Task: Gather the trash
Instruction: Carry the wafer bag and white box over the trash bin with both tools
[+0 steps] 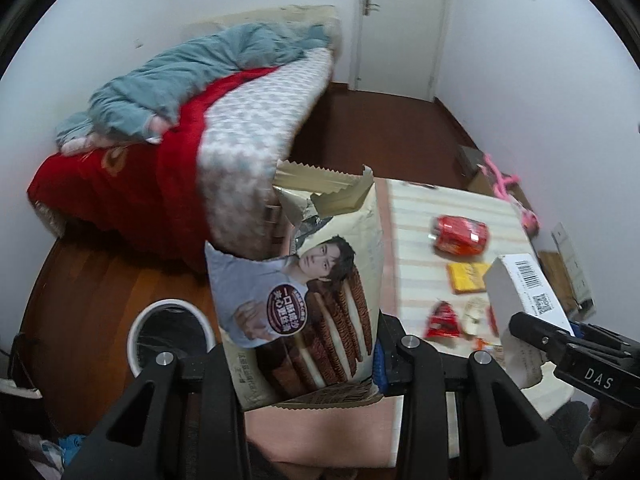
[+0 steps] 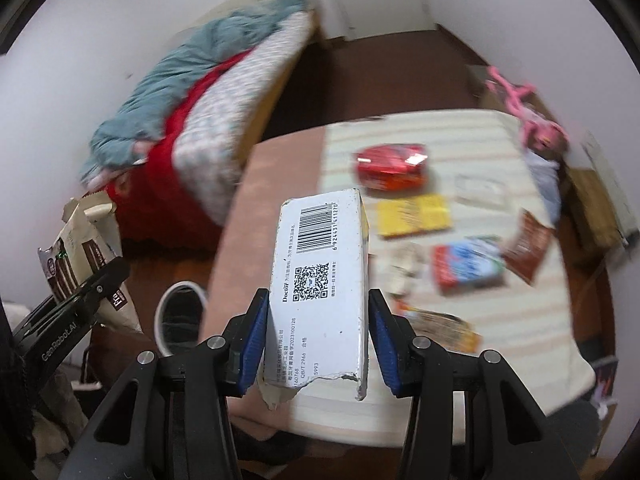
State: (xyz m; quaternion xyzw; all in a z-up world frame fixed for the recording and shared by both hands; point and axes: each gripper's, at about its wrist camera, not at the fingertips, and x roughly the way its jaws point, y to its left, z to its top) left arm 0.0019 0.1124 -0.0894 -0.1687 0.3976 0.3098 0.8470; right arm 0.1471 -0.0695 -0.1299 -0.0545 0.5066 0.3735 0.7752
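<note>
My left gripper is shut on a torn beige cookie bag and holds it upright above the table's left edge. My right gripper is shut on a white toothpaste box with a barcode, held above the table; the box also shows in the left wrist view. The white trash bin with a black liner stands on the floor left of the table, also in the right wrist view. More trash lies on the table: a red crushed packet, a yellow wrapper, a red-blue packet, a brown wrapper.
The striped table fills the right side. A bed with red and blue bedding stands behind on the left. Pink items and cardboard lie on the wooden floor at the far right. A white door is at the back.
</note>
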